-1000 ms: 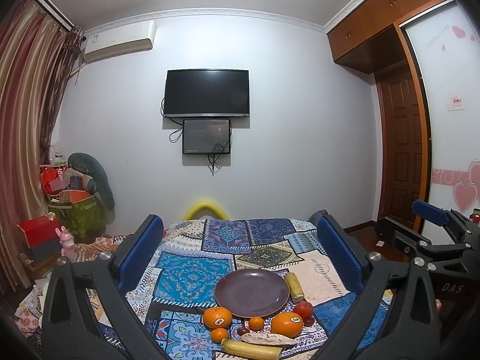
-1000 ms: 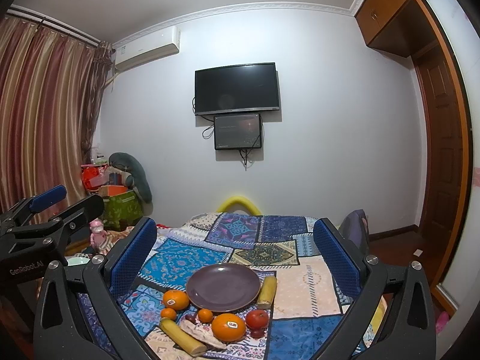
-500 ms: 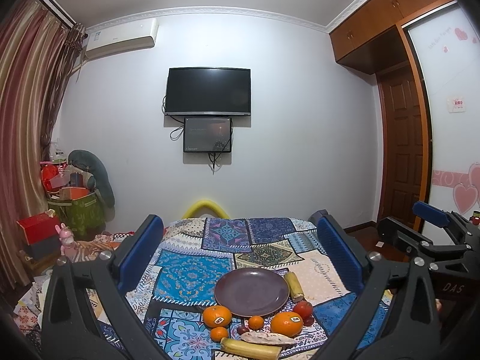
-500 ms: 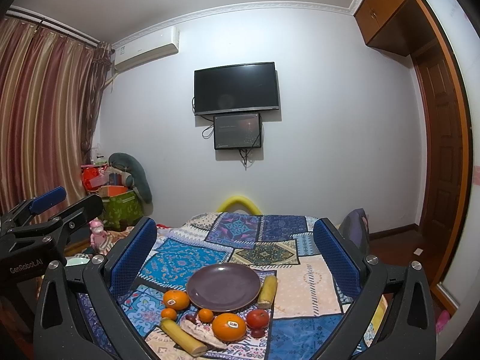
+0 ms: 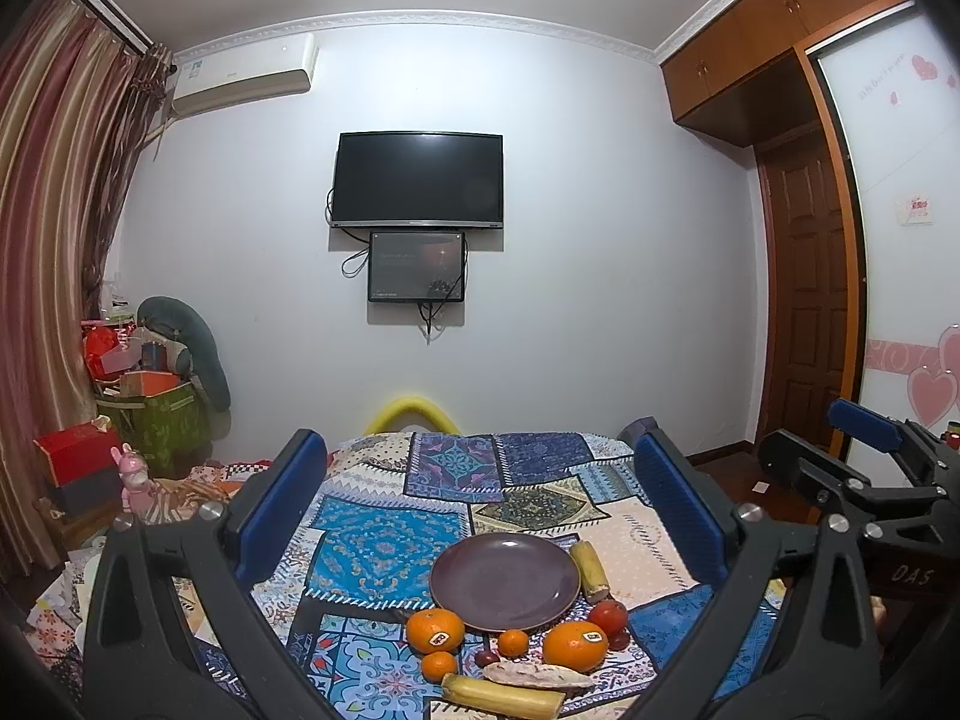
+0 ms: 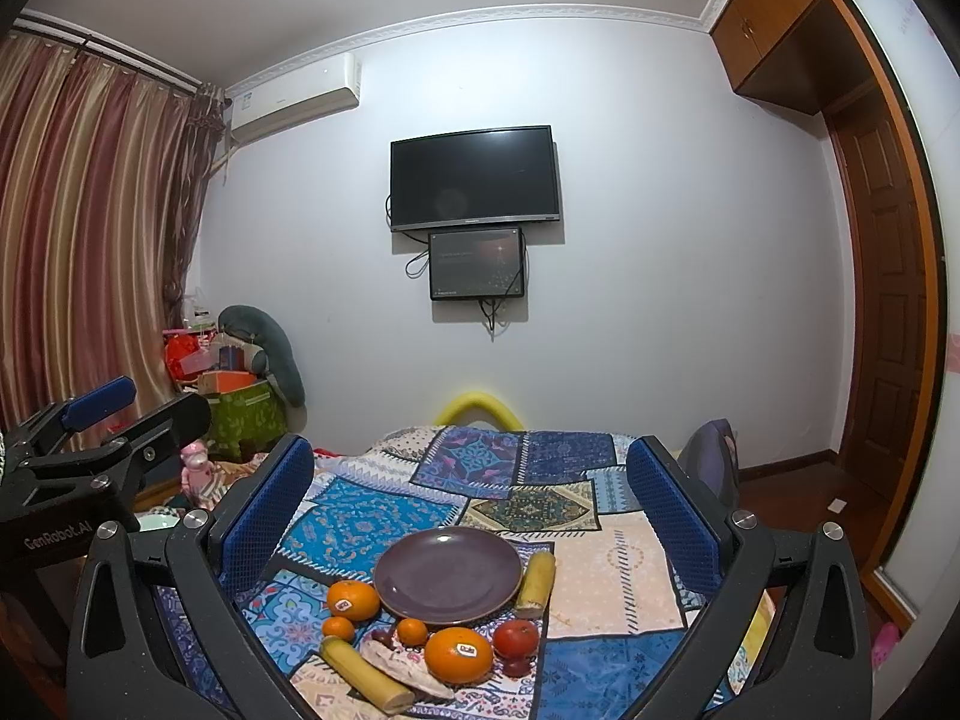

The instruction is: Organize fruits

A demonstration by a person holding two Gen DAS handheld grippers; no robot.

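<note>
An empty dark purple plate lies on the patchwork cloth. Around its near edge lie two large oranges with stickers, two small oranges, a red tomato, a small dark fruit, a pale root and two banana pieces. My left gripper is open and empty, held above and short of the fruit. My right gripper is open and empty too. Each gripper shows at the side of the other's view.
The patchwork-covered table runs toward a white wall with a TV. Boxes, a toy and a cushion crowd the floor at the left. A wooden door and wardrobe stand at the right.
</note>
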